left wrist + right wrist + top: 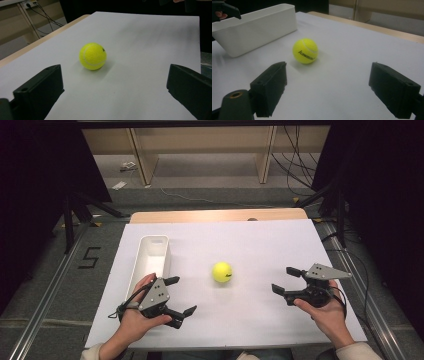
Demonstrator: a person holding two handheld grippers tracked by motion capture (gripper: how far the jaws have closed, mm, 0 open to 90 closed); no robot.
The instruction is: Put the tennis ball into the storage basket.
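Ball [222, 272]: 1, yellow-green, tennis type, black lettering on its side. Lies on the white sheet [240, 245] near the middle of the table, free of both grippers, touched by nothing. In the left gripper view the ball [93, 56] sits ahead of the jaws and a little toward the left one; in the right gripper view the ball [305, 50] sits ahead of the jaws, nearer the left one.

Bin [151, 260]: 1, white, long and narrow, open top, on the sheet to the left of the ball and apart from it. In the right gripper view the bin [257, 30] stands behind and to the left of the ball.

Left gripper [181, 295]: held in the person's left hand [137, 317], just beside the near end of the bin, jaws spread wide, pointing toward the ball, holding nothing.

Right gripper [284, 280]: held in the person's right hand [325, 312], to the right of the ball and well apart from it, jaws spread wide, pointing left toward the ball, holding nothing.

Table [215, 215]: 1, light wood, its far edge bare beyond the sheet.
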